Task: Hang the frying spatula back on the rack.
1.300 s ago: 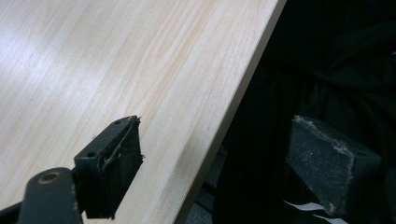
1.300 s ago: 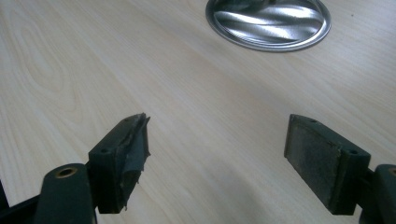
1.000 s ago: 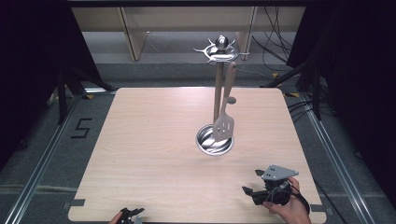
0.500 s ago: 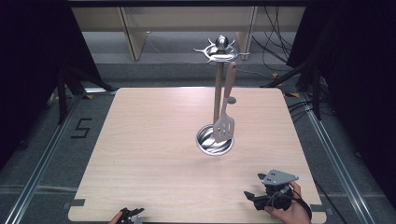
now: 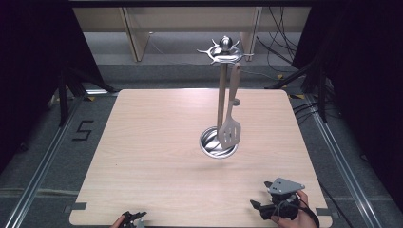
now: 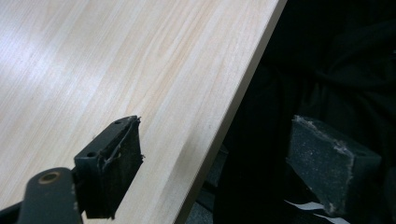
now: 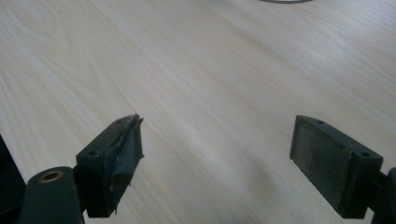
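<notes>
Slotted spatula [image 5: 230, 133] hangs from a hook on the crown of the metal utensil stand [image 5: 222, 71]; its blade dangles just above the stand's round base dish [image 5: 211, 142], a little right of the pole. Stand sits right of centre on the pale wooden surface [image 5: 142, 142], well apart from both tongs. Right tongs [image 5: 259, 206] are low at the near right corner of the surface, held in a hand [image 5: 290, 219], grey plate on top, tips turned leftward. In the right gripper view the right tongs [image 7: 217, 144] gape wide with nothing between the pads but bare wood grain; the rim of the base dish [image 7: 285, 1] just clips the top edge, far ahead. Left tongs [image 5: 135, 218] sit at the near edge of the surface, barely over it. The left gripper view has the left tongs [image 6: 215, 154] released as well, jaws wide, one pad over the wood and the other past the edge over dark cloth. Judgement: this reads as the resting or start pose, with the reach for the spatula not yet begun. Next move likely calls for the right tongs to travel forward and rise to handle height, square up to the flat handle, close on it, then lift to clear the hook. The dangling tool may swing if nudged.
</notes>
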Demonstrator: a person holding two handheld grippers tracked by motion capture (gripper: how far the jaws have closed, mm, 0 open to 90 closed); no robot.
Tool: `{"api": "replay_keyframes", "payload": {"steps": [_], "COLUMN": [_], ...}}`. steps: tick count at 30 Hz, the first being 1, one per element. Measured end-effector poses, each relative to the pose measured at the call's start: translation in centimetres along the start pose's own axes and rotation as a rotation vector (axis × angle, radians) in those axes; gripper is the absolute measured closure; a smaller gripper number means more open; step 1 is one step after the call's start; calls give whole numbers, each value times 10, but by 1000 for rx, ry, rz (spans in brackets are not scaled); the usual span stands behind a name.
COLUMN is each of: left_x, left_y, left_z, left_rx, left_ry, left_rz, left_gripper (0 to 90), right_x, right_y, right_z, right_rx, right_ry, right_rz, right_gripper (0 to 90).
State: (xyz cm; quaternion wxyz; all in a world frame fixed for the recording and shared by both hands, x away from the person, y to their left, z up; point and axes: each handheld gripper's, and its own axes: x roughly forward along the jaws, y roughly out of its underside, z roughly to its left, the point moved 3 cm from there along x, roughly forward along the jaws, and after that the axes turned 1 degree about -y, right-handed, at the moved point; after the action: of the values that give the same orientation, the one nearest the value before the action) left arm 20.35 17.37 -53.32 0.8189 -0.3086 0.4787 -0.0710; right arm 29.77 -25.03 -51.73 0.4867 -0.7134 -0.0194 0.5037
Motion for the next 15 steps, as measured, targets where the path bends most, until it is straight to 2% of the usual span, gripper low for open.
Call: {"api": "replay_keyframes", "payload": {"steps": [1, 2, 10, 11, 15], "left_x": [0, 0, 0, -1, -1], "left_y": [0, 0, 0, 0, 0], "left_z": [0, 0, -1, -1, 0], "left_rx": [-1, -1, -5, -5, 0], "left_ry": [0, 2, 5, -7, -13], "left_rz": [-1, -1, -3, -2, 0], "left_gripper": [169, 169, 169, 169, 169], "right_x": [-1, -1, -2, -2, -3], "right_y": [1, 2, 6, 6, 7], "right_z": [0, 1, 2, 2, 3], "right_rx": [-4, 6, -22, -24, -15], "right_ry": [15, 10, 17, 20, 24], "right_rz": [1, 9, 13, 13, 15], "right_gripper": [179, 179, 178, 178, 178]}}
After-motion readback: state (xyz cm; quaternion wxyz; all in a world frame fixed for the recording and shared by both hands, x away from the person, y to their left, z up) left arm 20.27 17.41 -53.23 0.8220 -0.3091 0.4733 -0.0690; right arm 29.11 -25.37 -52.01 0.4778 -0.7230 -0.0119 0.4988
